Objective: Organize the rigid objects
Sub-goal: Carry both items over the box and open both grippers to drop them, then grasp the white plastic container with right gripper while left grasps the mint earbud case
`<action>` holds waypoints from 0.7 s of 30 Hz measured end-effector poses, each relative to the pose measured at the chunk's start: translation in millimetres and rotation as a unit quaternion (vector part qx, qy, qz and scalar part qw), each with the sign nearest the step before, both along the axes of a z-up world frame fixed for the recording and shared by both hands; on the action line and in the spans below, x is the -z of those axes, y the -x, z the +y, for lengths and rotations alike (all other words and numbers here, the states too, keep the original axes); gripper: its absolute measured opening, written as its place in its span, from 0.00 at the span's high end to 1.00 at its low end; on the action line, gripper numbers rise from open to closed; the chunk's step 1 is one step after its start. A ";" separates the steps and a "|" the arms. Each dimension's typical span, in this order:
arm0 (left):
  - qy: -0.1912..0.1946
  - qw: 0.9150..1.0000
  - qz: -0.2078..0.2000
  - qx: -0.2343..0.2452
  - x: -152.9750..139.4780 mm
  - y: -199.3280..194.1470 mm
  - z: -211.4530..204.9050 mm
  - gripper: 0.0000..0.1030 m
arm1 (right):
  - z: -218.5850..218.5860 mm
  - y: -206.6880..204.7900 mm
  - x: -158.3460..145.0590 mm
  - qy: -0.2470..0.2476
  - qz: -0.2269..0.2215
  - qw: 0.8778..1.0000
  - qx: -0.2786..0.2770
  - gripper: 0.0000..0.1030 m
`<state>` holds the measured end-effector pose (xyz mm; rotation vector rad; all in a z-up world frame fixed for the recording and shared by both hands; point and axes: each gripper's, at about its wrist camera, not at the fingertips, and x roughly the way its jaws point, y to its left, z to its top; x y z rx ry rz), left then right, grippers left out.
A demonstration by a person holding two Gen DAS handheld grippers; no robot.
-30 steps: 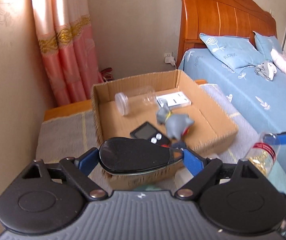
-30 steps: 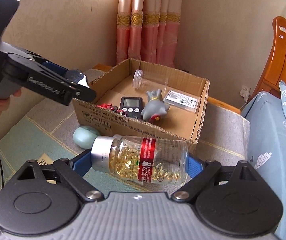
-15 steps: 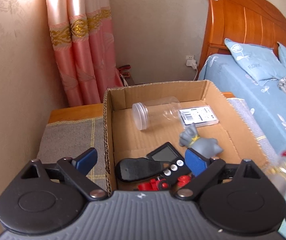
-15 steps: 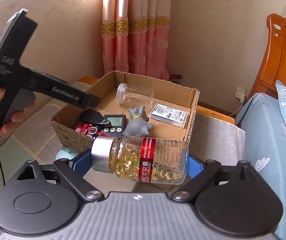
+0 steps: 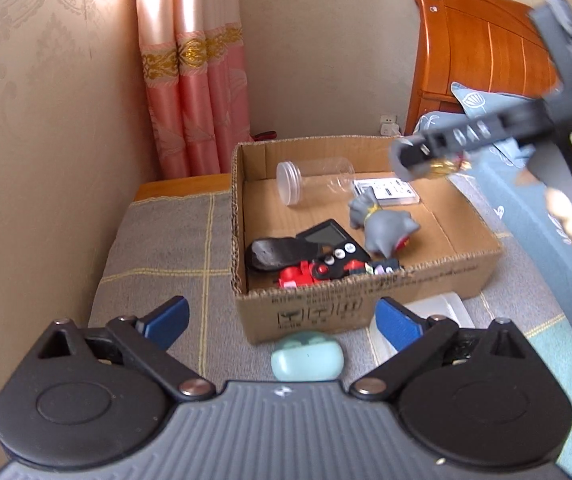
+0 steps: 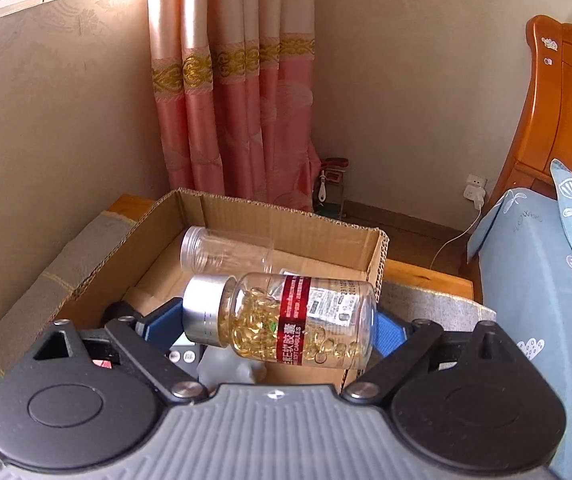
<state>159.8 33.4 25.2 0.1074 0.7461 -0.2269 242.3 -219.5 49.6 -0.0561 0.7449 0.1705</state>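
A cardboard box (image 5: pixel 366 304) stands on the grey cloth. It holds a clear jar (image 5: pixel 314 178), a flat packet (image 5: pixel 390 192), a grey toy (image 5: pixel 382 226), a black timer (image 5: pixel 332 246), a black flat object (image 5: pixel 278 250) and a red toy (image 5: pixel 302 276). My left gripper (image 5: pixel 282 316) is open and empty, in front of the box, above a mint-green case (image 5: pixel 306 360). My right gripper (image 6: pixel 278 324) is shut on a capsule bottle (image 6: pixel 286 320) with a silver cap, held above the box (image 6: pixel 286 224). It shows blurred in the left wrist view (image 5: pixel 438 160).
A white flat object (image 5: pixel 446 312) lies beside the mint case. A wall is on the left, pink curtains (image 5: pixel 194 92) at the back, and a bed with a wooden headboard (image 5: pixel 486 60) on the right. A charger hangs from a wall socket (image 6: pixel 474 190).
My left gripper let go of the black flat object in the box, then pulled back, open. My right gripper carried the capsule bottle forward over the box.
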 end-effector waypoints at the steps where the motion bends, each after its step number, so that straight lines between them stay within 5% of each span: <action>1: -0.002 1.000 -0.001 0.004 1.0 2.2 -0.5 0.03 | 0.1 -2.8 -1.0 -0.006 0.002 1.000 -0.001 0.00; 21: 0.007 0.999 0.030 -0.013 25.0 13.3 24.6 0.02 | 21.2 101.5 30.7 -0.018 0.022 0.999 0.026 0.00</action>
